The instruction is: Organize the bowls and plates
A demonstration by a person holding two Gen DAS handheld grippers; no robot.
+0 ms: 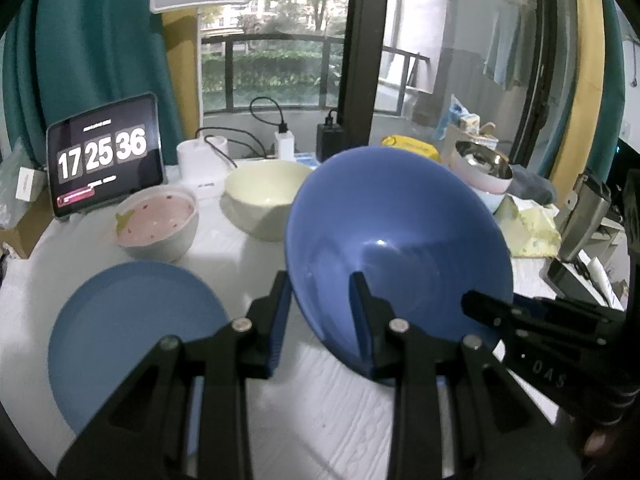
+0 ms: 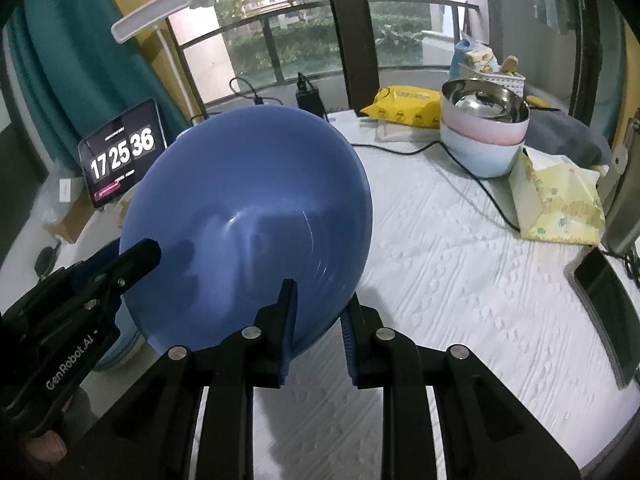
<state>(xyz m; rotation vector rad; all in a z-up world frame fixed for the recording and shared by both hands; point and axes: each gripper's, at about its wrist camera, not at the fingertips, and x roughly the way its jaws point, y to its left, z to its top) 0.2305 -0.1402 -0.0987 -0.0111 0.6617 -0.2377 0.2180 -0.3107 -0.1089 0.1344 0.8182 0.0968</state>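
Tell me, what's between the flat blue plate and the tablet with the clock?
In the left wrist view, a white ceramic bowl with a pink speckled inside sits on the table between the flat blue plate and the tablet showing a clock.

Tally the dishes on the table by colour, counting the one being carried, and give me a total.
Blue: 2, the blue bowl held between both claws and the blue plate.
Cream: 1, the cream bowl.
Pink speckled: 1, the pink bowl.
Nested stack: 3 visible, steel over pink over pale blue.
Total: 7
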